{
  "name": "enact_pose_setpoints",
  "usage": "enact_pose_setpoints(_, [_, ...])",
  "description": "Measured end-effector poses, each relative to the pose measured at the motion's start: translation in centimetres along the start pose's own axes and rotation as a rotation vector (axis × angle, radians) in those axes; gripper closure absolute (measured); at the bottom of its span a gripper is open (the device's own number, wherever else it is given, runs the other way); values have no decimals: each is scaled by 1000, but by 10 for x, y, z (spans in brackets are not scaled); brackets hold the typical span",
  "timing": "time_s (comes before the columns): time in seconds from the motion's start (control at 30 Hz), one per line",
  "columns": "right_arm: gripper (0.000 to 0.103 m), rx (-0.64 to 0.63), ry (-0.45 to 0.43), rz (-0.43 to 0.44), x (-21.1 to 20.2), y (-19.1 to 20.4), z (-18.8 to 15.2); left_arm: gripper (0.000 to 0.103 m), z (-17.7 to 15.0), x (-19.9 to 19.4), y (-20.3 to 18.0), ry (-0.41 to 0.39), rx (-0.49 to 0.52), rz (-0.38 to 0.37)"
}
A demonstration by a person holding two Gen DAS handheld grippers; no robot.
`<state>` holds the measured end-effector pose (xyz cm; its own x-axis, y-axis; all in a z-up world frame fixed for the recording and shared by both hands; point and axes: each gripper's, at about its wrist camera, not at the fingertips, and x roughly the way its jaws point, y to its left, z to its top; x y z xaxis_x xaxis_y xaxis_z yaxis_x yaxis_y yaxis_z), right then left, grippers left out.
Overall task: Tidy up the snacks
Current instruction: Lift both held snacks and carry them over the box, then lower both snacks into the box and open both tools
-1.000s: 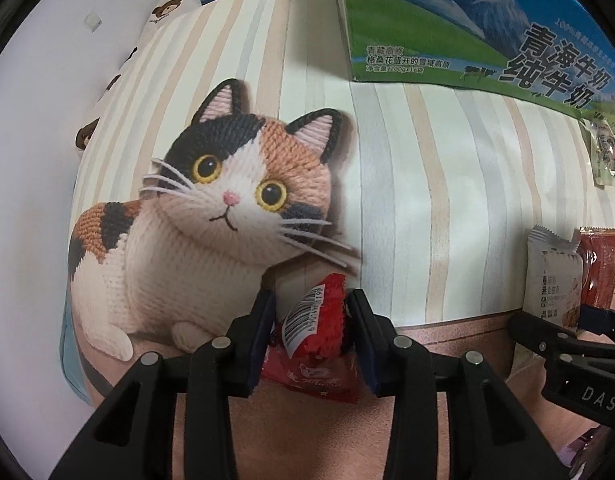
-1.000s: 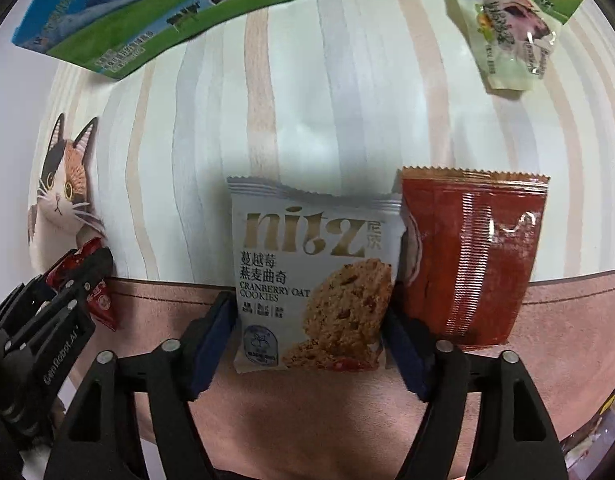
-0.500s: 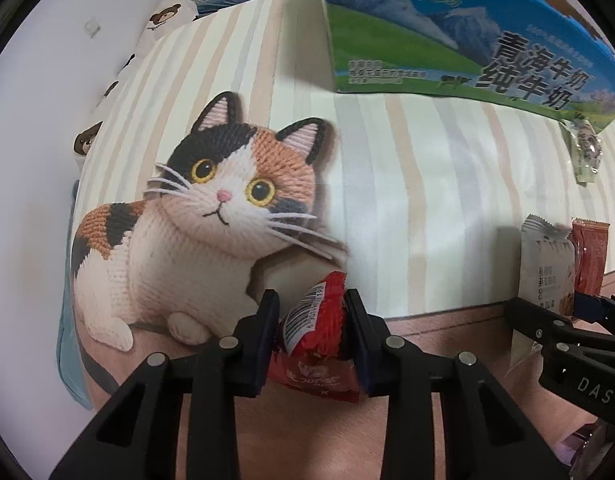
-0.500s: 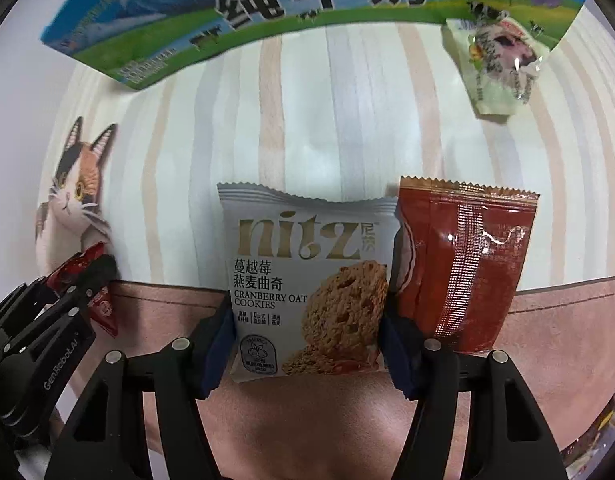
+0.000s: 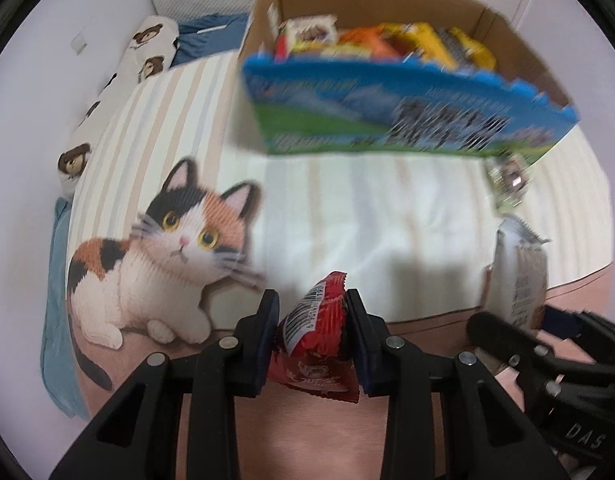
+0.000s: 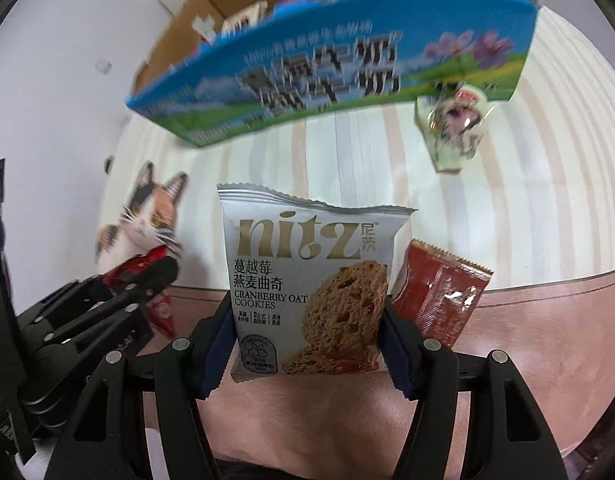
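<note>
A: What's the surface?
B: A striped bedspread (image 5: 347,200) with a calico cat print (image 5: 163,256) at left, a cardboard box (image 5: 387,4) of snacks at the top.

A: Left gripper (image 5: 311,336)?
B: Low centre of its frame, jaws clenched on a red snack packet (image 5: 319,340).

A: Right gripper (image 6: 307,332)?
B: Jaws clamped on the cranberry oat cookie pack (image 6: 307,280); a reddish-brown sachet (image 6: 443,296) lies just right, a pale-green candy (image 6: 455,128) in the upper right.

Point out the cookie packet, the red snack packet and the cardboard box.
cookie packet (image 6: 307,280), right wrist view, printed front.
red snack packet (image 5: 319,320), left wrist view, crinkled upper part.
cardboard box (image 5: 371,4), left wrist view, inner back wall.
</note>
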<state>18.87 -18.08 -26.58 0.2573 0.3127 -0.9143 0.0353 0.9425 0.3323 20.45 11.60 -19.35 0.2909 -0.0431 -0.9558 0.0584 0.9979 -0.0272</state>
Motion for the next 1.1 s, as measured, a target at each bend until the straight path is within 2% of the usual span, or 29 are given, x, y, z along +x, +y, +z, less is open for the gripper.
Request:
enact_pose_setpoints(0.13, [36, 12, -55, 53, -33, -15, -9, 73, 24, -32, -13, -56, 7, -49])
enact_pose_setpoints(0.27, [36, 41, -121, 109, -71, -26, 12, 73, 60, -64, -23, -110, 16, -111])
enact_pose_setpoints(0.4, [36, 61, -191, 135, -106, -37, 48, 72, 108, -80, -33, -128, 28, -158])
enact_pose_setpoints(0.57, [36, 63, -258, 63, -130, -53, 106, 72, 171, -76, -50, -110, 59, -179])
enact_pose_setpoints(0.67, [36, 58, -259, 8, -132, -65, 142, 71, 204, -54, -64, -36, 76, -205])
enact_pose_setpoints(0.83, [36, 46, -187, -102, -105, -80, 193, 70, 237, 0, -82, 101, 79, -176])
enact_pose_setpoints(0.97, [36, 70, -124, -114, -84, -94, 212, 71, 244, 35, -90, 191, 68, -209])
enact_pose_setpoints(1.1, [34, 107, -47, -84, -65, -105, 222, 69, 243, 65, -98, 310, 64, -236])
